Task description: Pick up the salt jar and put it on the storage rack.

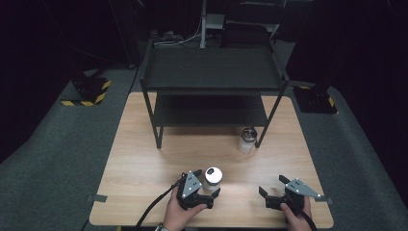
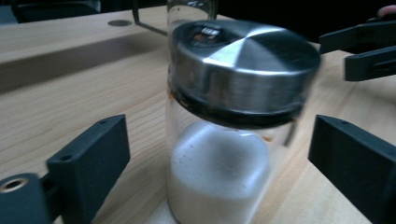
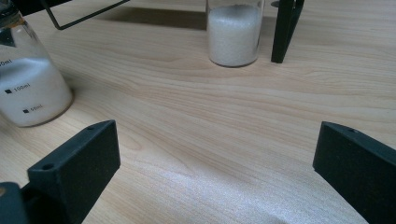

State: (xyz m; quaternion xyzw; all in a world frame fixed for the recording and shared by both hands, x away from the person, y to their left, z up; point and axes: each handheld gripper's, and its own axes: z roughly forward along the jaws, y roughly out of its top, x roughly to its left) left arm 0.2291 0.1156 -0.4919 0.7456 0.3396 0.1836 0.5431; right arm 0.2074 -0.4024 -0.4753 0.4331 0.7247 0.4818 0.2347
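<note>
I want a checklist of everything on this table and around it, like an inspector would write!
Surface: pale wooden table, dry and tidy.
Job's things: near jar with steel lid, part full of white powder, upright between the left jaws; far jar standing beside a leg of the rack.
Clutter: nothing seen.
Grippers: left hand-held gripper straddles the near jar, with gaps showing at both pads; right hand-held gripper open over bare wood.
Cables: black cable trails from the left hand-held gripper.
Surroundings: black two-shelf rack at the back, grey floor, dark room.
</note>
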